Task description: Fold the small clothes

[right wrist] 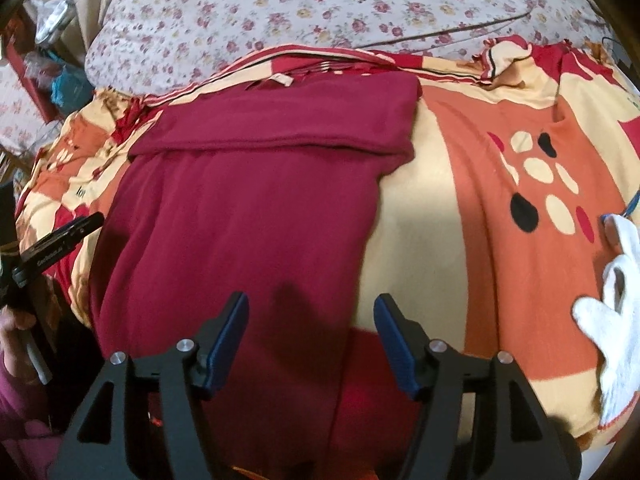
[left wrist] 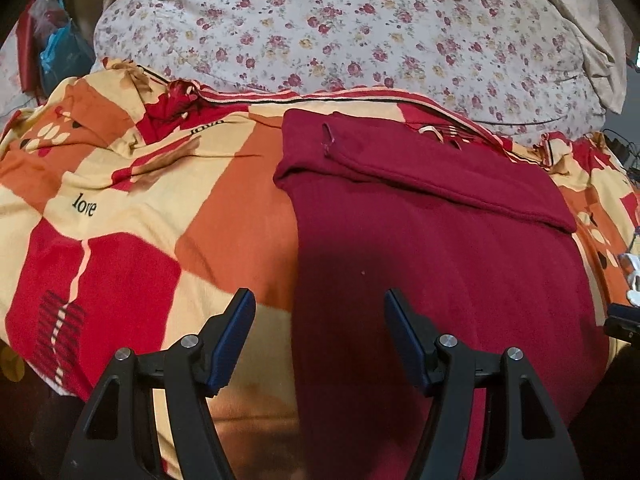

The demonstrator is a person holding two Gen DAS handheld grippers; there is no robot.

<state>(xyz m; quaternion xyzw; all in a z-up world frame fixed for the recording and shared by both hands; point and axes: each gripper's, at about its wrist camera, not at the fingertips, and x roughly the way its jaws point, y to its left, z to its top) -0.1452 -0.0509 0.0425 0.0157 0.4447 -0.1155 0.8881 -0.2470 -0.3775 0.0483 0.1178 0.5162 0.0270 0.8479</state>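
The maroon garment is lying lengthwise on the patterned bedspread, sleeves folded in, long axis running away toward its far edge. Both the left gripper and right gripper are hovering wide, holding nothing, flanking its near hem.

Maroon garment – orange-red-cream patterned bedsheet – floral quilt.

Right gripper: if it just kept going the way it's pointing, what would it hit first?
Most likely the maroon garment lying on the bedsheet. The open right gripper hovers over its right edge, so the sheet is possible.
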